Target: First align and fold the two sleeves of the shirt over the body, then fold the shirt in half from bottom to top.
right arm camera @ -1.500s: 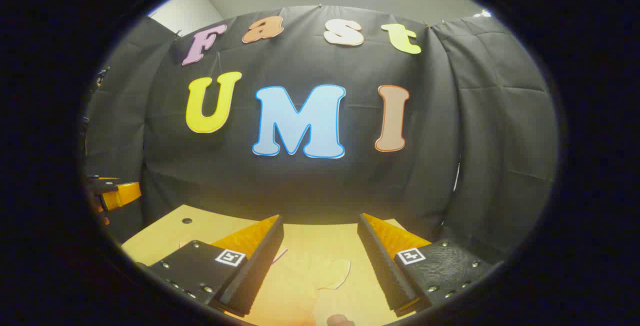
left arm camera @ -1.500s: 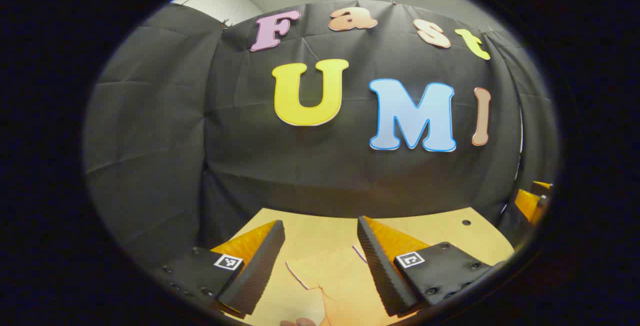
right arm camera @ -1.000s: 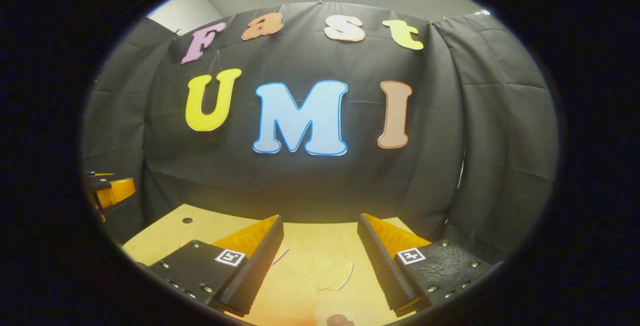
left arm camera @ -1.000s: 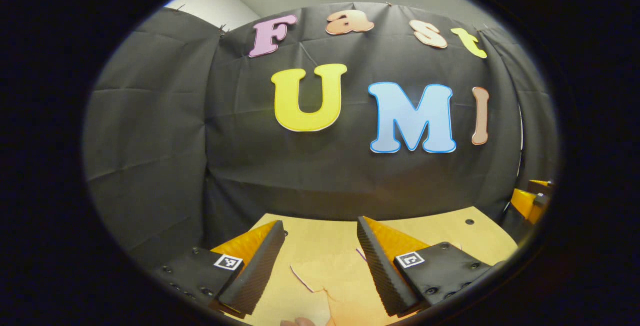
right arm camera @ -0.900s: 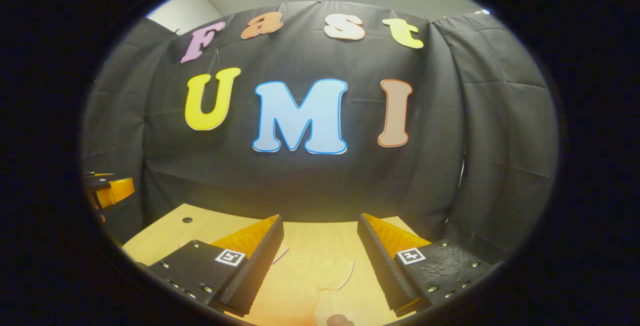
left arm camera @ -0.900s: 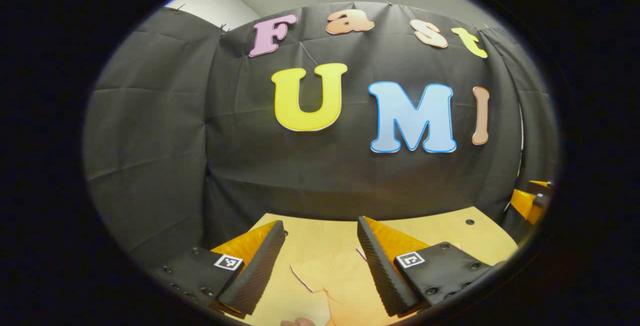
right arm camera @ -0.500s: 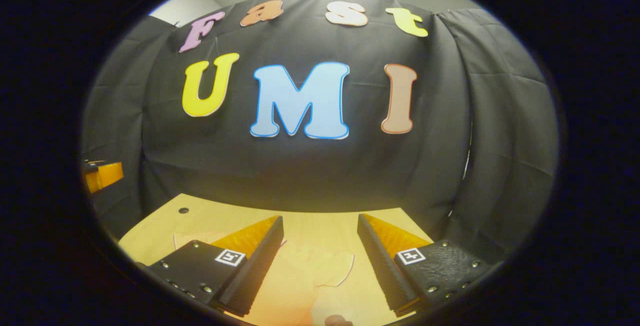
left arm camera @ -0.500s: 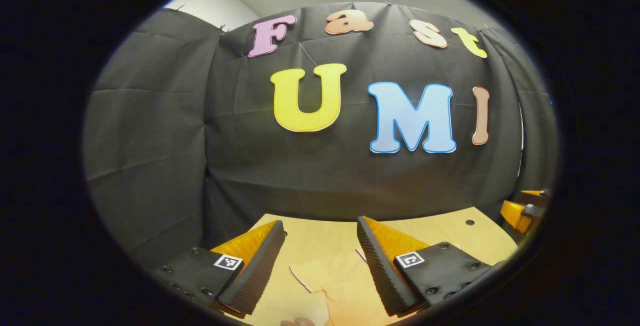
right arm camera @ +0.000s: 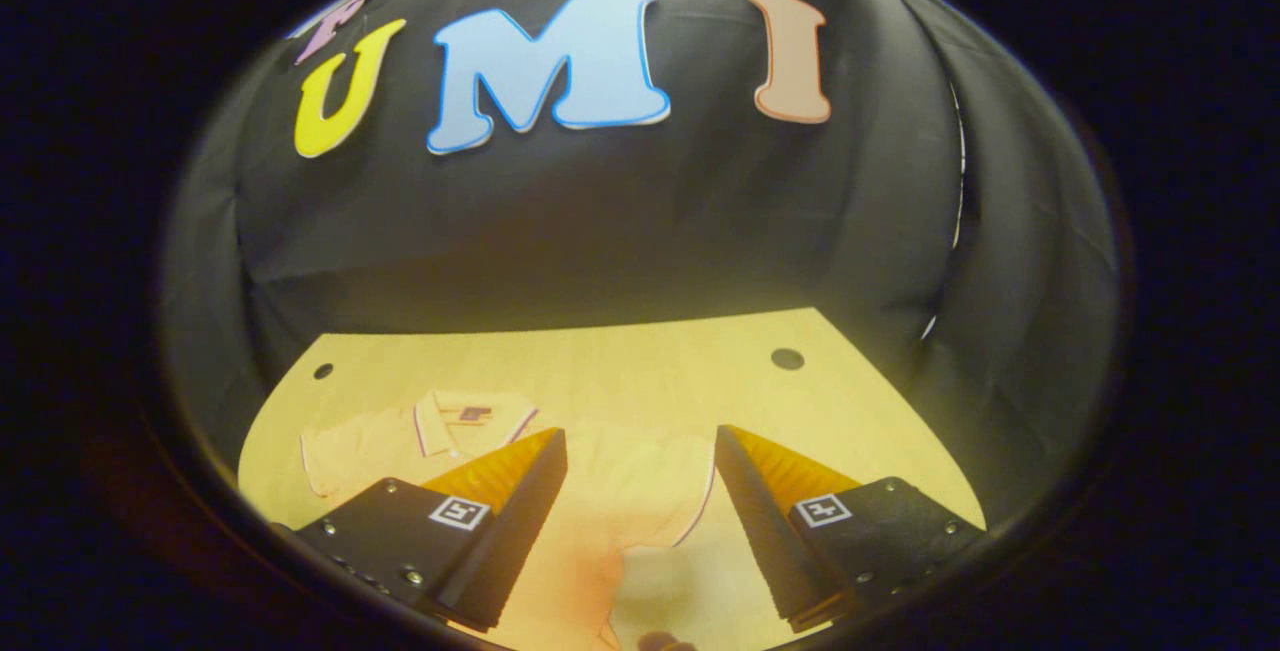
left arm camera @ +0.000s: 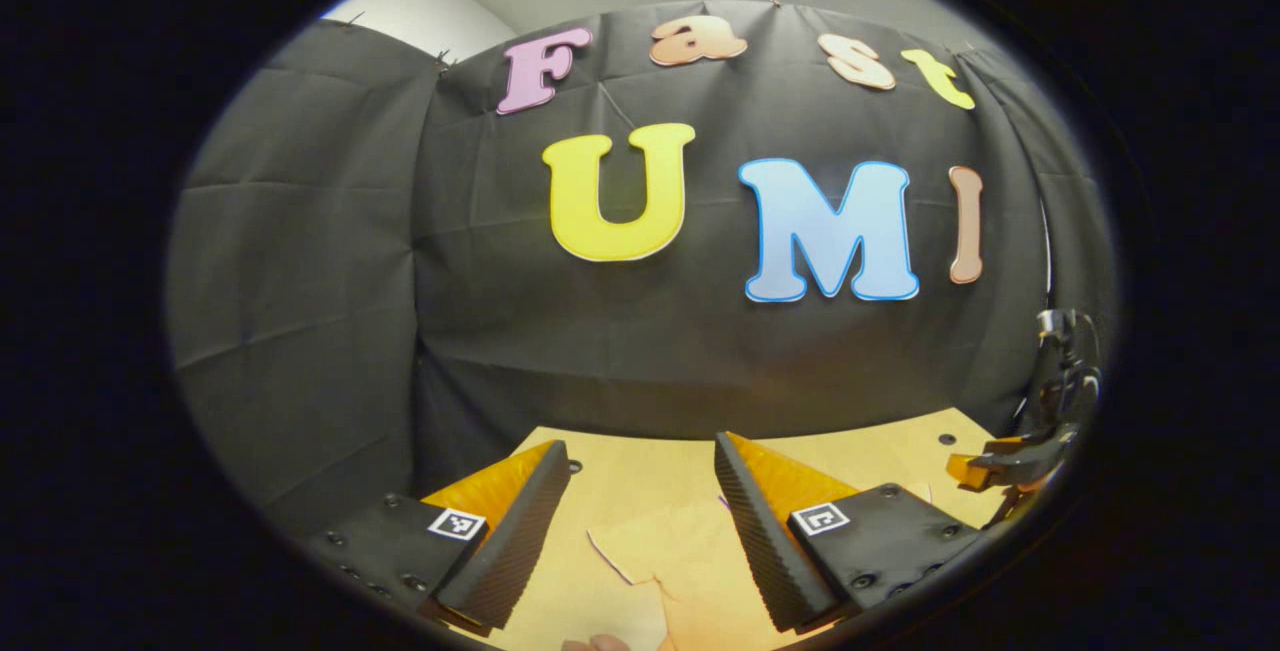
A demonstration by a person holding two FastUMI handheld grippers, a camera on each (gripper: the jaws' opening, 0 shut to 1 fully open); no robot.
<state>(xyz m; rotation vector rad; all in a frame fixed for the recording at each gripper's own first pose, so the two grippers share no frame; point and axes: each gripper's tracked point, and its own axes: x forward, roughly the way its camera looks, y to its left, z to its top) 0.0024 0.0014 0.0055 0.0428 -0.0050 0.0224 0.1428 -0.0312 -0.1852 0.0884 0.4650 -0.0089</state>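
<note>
Pale polo shirt (right arm camera: 600, 501) lies flat, collar at ten o'clock, on the wooden bench (right arm camera: 640, 371); both tongs (left arm camera: 630, 531) (right arm camera: 635, 521) gape wide, empty.

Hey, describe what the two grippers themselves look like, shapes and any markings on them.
Each gripper, left gripper and right gripper, has two wedge-shaped fingers with finely ribbed inner faces. The fingers mount on dark plates with small screws, and each plate carries a small square black-and-white marker.

Left gripper (left arm camera: 632, 516) and right gripper (right arm camera: 635, 501) — each is showing ridged wedge fingers on black screw-studded plates, every plate bearing a square black-and-white marker.
</note>
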